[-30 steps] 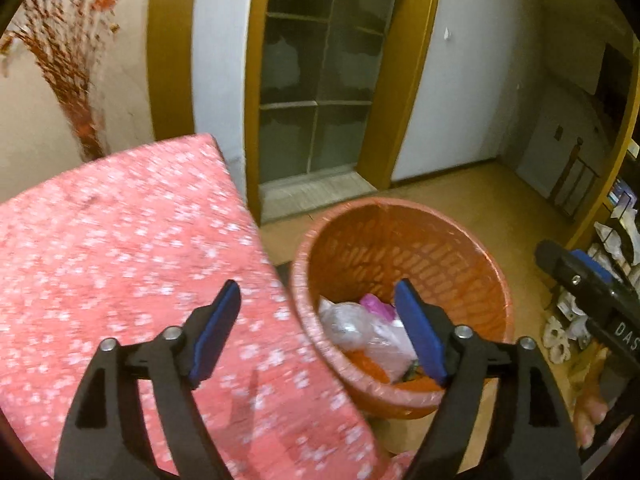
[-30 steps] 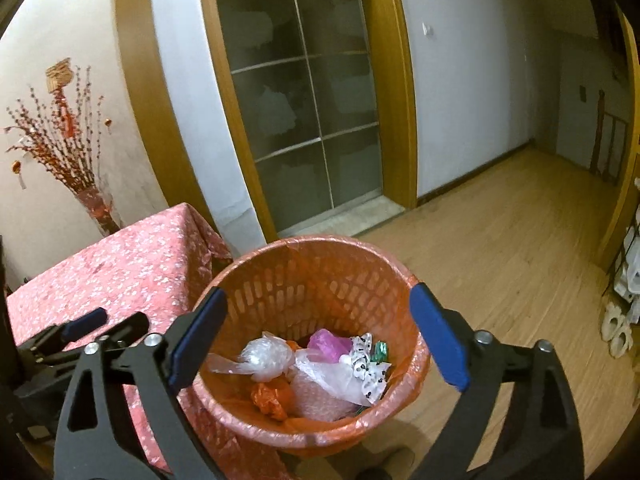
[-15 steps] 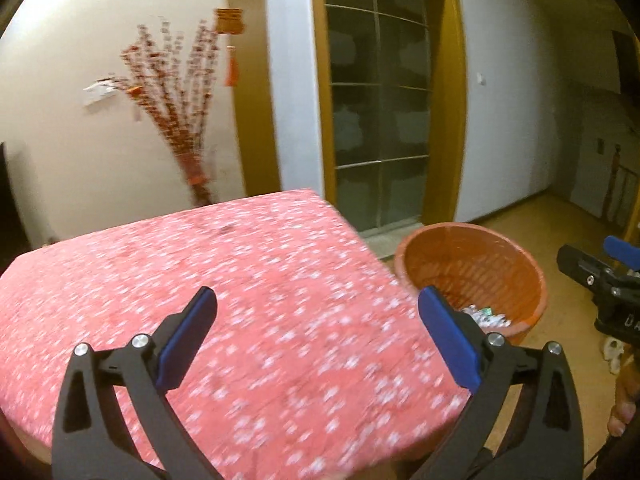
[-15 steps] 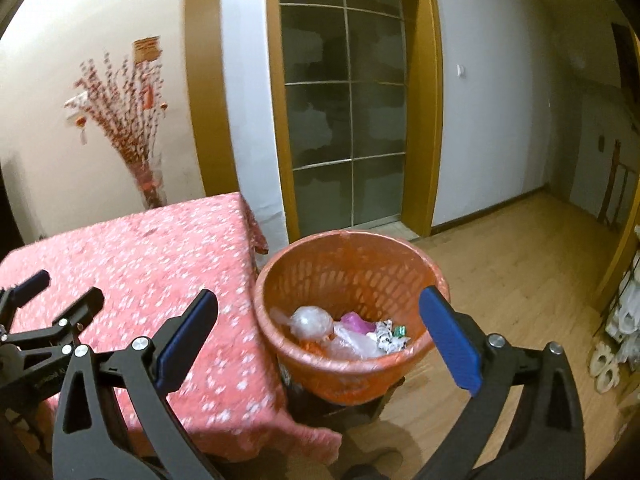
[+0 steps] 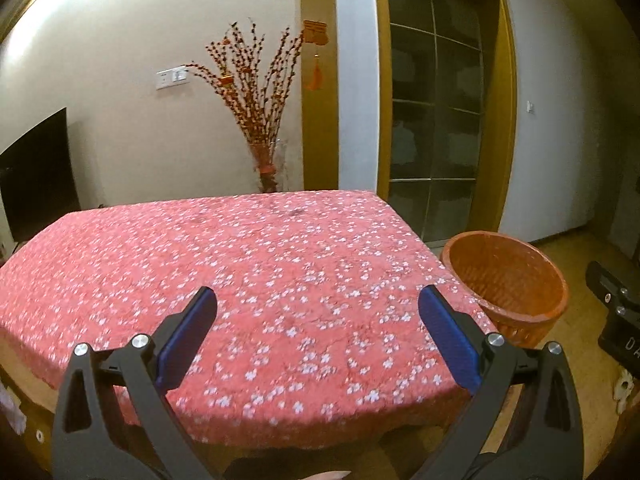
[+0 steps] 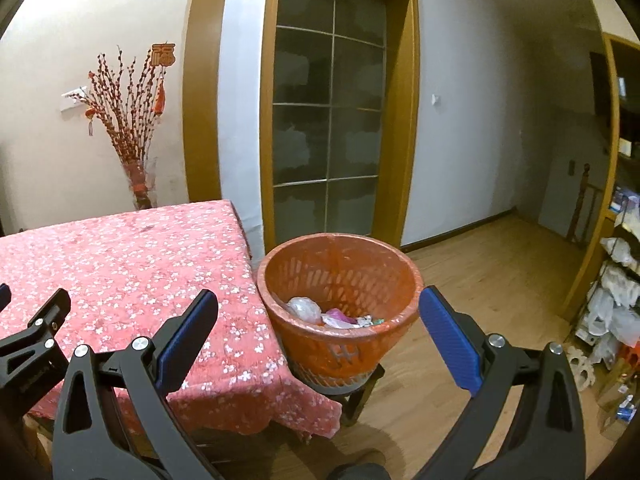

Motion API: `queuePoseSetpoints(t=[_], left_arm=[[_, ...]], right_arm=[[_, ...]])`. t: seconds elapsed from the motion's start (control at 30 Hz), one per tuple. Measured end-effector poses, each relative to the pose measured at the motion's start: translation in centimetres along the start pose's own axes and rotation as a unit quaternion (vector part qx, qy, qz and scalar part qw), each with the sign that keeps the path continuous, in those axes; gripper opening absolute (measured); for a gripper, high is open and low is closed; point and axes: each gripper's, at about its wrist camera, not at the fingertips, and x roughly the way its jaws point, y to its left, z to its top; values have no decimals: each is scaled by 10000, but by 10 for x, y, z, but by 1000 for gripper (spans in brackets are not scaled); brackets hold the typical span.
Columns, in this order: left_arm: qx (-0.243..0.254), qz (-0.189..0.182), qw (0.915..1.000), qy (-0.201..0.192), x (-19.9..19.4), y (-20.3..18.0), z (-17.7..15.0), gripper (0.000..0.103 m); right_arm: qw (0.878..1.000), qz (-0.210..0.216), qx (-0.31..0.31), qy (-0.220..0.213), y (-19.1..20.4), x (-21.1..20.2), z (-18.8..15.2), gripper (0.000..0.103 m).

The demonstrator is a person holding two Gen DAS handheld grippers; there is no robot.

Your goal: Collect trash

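Both grippers have swung away from the trash basket (image 6: pixel 340 304) toward the table (image 5: pixel 248 264). Left gripper (image 5: pixel 316 332): jaws fully spread, empty, over the bare pink floral cloth; basket lies ahead to its right. Right gripper (image 6: pixel 318 332): jaws wide apart, nothing between them; basket sits straight ahead beyond the fingertips, with bagged trash (image 6: pixel 306 308) inside, just beside the table edge.

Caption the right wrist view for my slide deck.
Open right claw faces an orange trash basket holding wrappers, beside a table with a red floral tablecloth.
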Motion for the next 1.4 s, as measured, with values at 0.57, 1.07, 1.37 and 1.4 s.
queuePoseSetpoints(t=[0.57,1.07,1.37,1.4], left_arm=[[-185,111,9998,-15,-25,13,-26,99],[-195,132,9997,86,-27,14,-35,99],[-194,133,9996,129,-24,14,-36,99],[-196,134,9996,132,-24,14,-36,99]], right_arm=[[9997,-238,-89,18,11,-19,-24,100],[9995,-259,-70,181,7,-17,-35,100],[9994,-251,-73,232,9,-16,-36,100],[9994,-253,-73,233,9,-15,-36,100]])
